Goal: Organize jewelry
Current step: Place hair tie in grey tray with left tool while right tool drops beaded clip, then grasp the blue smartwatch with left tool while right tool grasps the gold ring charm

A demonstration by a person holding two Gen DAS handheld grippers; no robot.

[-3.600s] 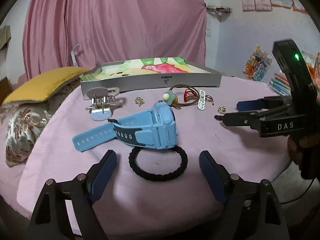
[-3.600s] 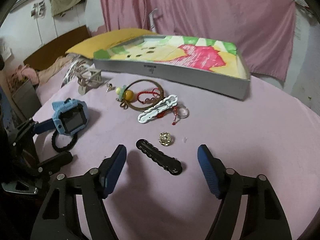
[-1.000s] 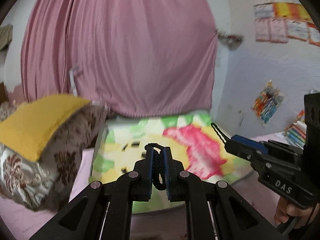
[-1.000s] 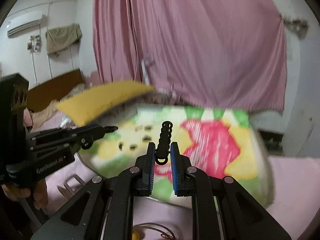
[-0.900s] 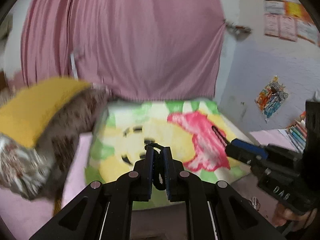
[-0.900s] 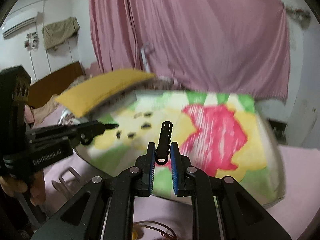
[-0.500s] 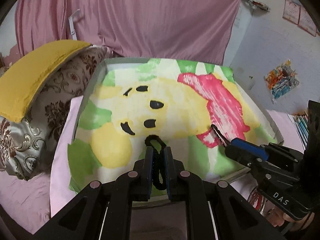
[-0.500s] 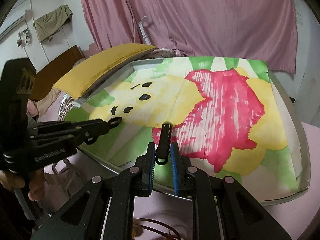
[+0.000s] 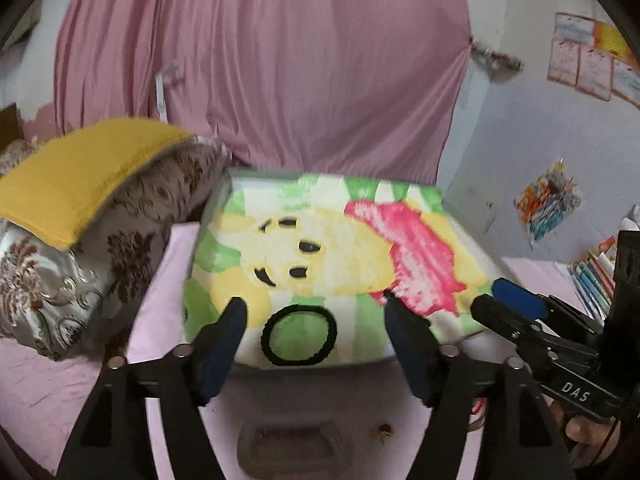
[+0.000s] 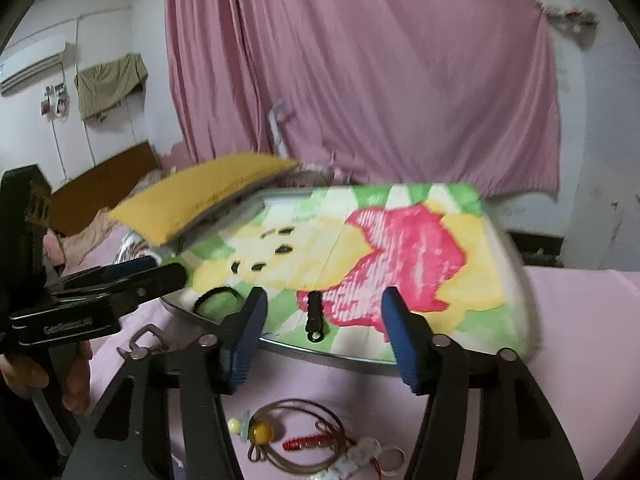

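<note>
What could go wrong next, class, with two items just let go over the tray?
1. The black clip lies near the tray front rim; the right gripper, its fingers opening around it, might knock it out while withdrawing.
2. The hair tie sits between the left gripper's opening fingers and could snag.

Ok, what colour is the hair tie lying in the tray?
Black; the hair tie shows best in the left wrist view.
</note>
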